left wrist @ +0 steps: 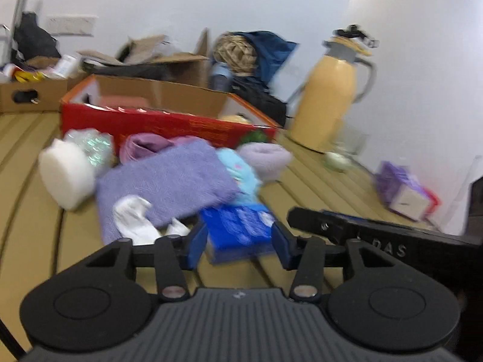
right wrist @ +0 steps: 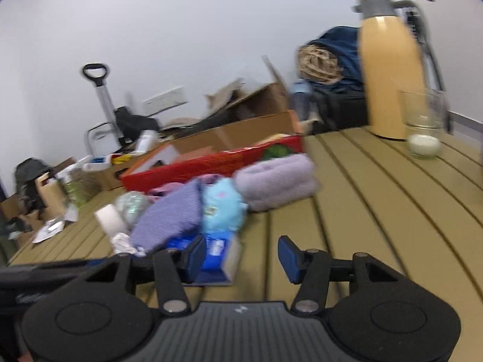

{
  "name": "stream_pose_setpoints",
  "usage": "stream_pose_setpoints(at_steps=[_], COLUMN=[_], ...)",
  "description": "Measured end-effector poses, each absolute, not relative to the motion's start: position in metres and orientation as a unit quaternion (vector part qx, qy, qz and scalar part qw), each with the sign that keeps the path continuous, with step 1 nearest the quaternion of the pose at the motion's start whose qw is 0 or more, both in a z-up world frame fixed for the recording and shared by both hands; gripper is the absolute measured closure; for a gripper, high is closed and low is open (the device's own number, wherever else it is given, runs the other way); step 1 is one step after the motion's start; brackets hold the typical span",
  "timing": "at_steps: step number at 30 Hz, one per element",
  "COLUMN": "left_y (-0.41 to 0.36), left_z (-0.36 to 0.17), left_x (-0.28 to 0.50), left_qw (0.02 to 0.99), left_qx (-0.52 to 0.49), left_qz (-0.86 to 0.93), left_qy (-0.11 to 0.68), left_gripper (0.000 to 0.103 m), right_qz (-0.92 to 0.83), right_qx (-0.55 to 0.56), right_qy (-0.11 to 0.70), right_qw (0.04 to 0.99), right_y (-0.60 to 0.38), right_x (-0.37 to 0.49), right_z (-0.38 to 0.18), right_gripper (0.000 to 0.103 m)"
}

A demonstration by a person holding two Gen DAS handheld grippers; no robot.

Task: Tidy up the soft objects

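Observation:
A heap of soft things lies on the slatted tan table (left wrist: 317, 187) in front of a red cardboard box (left wrist: 169, 123). It holds a purple towel (left wrist: 163, 187), a white cloth (left wrist: 132, 220), a white foam block (left wrist: 66, 175), a light blue plush (left wrist: 241, 175) and a rolled lilac towel (left wrist: 265, 157). A blue tissue pack (left wrist: 238, 229) is nearest. My left gripper (left wrist: 240, 244) is open around the pack, its pads close to both sides. My right gripper (right wrist: 243, 256) is open, with the same pack (right wrist: 217, 253) beside its left finger.
A yellow thermos jug (right wrist: 389, 75) and a glass jar (right wrist: 422, 123) stand at the back right. A purple tissue box (left wrist: 404, 193) lies at the right edge. Open cardboard boxes (left wrist: 169, 63) and dark bags (left wrist: 259, 57) line the wall behind. The right tool's black body (left wrist: 377, 241) crosses beside my left gripper.

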State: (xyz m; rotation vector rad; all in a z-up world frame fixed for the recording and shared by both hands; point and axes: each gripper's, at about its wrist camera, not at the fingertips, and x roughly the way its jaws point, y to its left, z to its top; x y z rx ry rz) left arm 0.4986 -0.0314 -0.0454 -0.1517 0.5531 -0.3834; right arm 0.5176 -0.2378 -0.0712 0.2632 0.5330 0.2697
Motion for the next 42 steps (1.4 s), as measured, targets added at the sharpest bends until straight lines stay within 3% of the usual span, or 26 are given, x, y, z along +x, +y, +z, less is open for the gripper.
stream_pose_setpoints(at_steps=[1, 3, 6, 16, 30, 36, 42], left_y=[-0.033, -0.031, -0.026, -0.026, -0.018, -0.006, 0.006], left_z=[-0.048, -0.057, -0.062, -0.060, -0.005, 0.022, 0.054], left_x=[0.504, 0.515, 0.520, 0.507, 0.394, 0.390, 0.434], left_qw=[0.942, 0.931, 0.923, 0.922, 0.939, 0.947, 0.952], left_qx=[-0.074, -0.098, -0.124, -0.134, -0.148, -0.152, -0.169], left_qz=[-0.177, -0.183, -0.197, -0.200, -0.214, -0.205, -0.192], left_qy=[0.274, 0.300, 0.306, 0.302, 0.225, 0.195, 0.166], left_gripper=[0.067, 0.070, 0.072, 0.078, 0.078, 0.078, 0.078], right_qz=[0.134, 0.154, 0.171, 0.166, 0.170, 0.187, 0.201], right_qx=[0.148, 0.183, 0.227, 0.251, 0.226, 0.220, 0.208], right_qy=[0.277, 0.292, 0.297, 0.296, 0.229, 0.203, 0.178], right_qw=[0.940, 0.926, 0.912, 0.907, 0.931, 0.936, 0.941], right_y=[-0.238, -0.238, -0.240, -0.247, -0.239, -0.228, -0.215], right_x=[0.526, 0.535, 0.539, 0.523, 0.405, 0.405, 0.450], right_z=[-0.076, -0.086, -0.098, -0.099, -0.034, -0.003, 0.032], right_gripper=[0.054, 0.067, 0.074, 0.081, 0.081, 0.081, 0.081])
